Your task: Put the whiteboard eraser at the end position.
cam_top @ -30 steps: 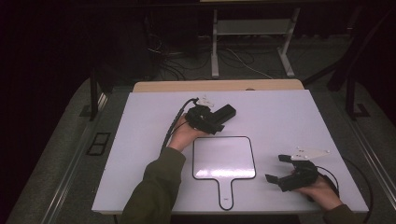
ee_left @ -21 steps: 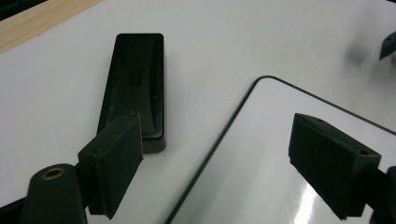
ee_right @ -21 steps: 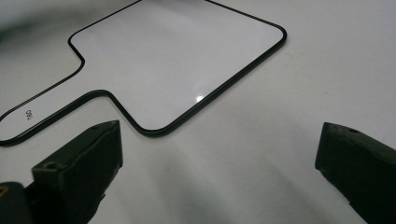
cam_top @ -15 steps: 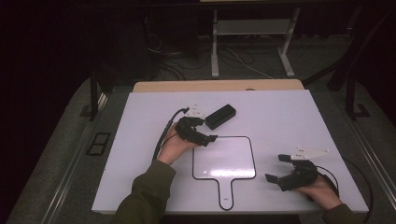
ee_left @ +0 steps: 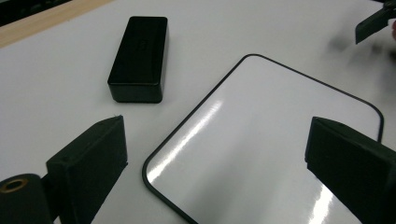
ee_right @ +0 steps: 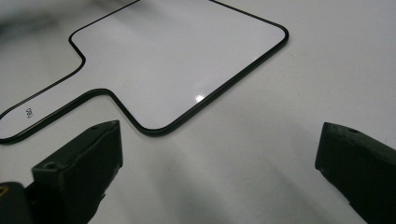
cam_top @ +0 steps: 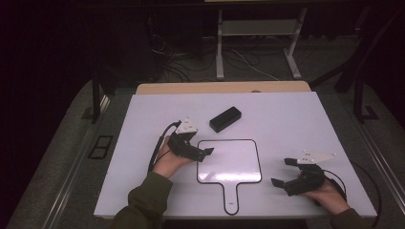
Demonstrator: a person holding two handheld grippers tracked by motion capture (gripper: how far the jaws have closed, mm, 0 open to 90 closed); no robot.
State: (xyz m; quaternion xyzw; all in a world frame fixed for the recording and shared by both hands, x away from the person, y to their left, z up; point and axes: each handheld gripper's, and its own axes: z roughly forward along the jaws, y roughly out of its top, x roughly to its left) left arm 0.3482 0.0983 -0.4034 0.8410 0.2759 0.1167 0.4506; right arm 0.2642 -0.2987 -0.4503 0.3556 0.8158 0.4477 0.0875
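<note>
On table [cam_top: 305,119]: one eraser [cam_top: 225,119]; one whiteboard [cam_top: 229,161]; two tools.

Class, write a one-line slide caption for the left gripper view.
Open left gripper above a small whiteboard, black eraser lying beside it.

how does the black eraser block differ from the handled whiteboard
The eraser block is solid black and thick; the whiteboard is glossy white, black-edged and flat. The block is a plain rectangle; the whiteboard has a handle. The block lies farther from the person. Both rest on the table, ungripped.
</note>
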